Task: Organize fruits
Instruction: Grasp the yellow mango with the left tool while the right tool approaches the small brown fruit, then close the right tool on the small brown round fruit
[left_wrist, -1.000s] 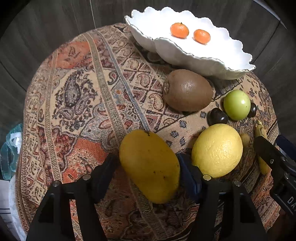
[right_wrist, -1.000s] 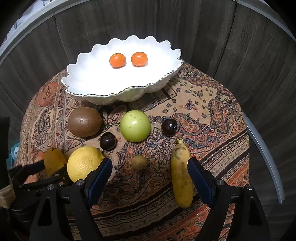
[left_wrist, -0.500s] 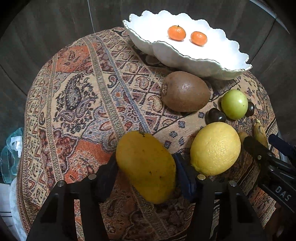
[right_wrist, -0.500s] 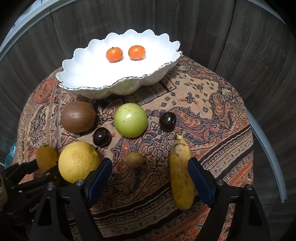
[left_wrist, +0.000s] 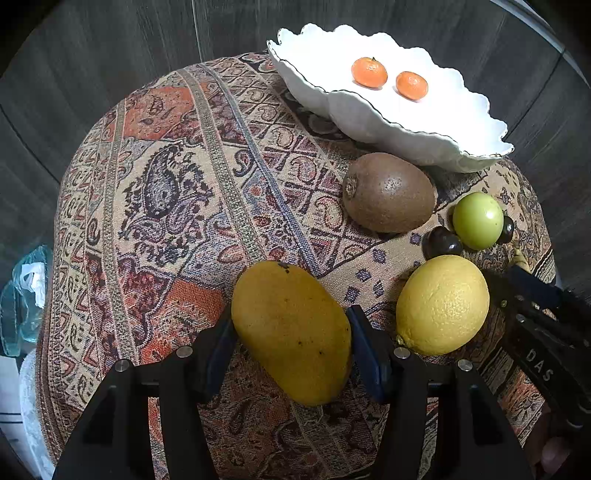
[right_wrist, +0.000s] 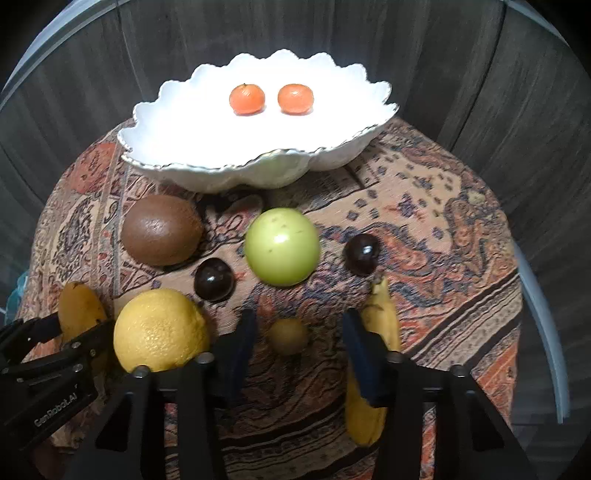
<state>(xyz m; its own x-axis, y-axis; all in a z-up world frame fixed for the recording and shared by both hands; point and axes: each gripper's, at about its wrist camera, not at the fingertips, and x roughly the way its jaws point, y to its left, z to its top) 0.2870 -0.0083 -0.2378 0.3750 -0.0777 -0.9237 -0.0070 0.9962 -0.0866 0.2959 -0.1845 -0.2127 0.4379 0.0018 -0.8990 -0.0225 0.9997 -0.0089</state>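
- White scalloped bowl (right_wrist: 207, 155) at the far edge of the cloth-covered desk (left_wrist: 155, 206); holds two mandarins (right_wrist: 246, 99) (right_wrist: 295, 98) side by side, nothing else.
- On the cloth outside the bowl: kiwi (left_wrist: 388, 192), green fruit (right_wrist: 282, 246), two dark plums (right_wrist: 214, 279) (right_wrist: 361, 254), lemon (left_wrist: 442, 305), banana (right_wrist: 382, 321), small brownish fruit (right_wrist: 287, 336), mango (left_wrist: 291, 330).
- Left hand-held gripper (left_wrist: 291, 354): clenched on the mango, both pads against its sides. A second ago the pads stood slightly off it.
- Right hand-held gripper (right_wrist: 297, 354): jaws have just been closing; the small brownish fruit lies between them, untouched. Previously the jaws straddled the banana too; now the right pad sits in front of it.
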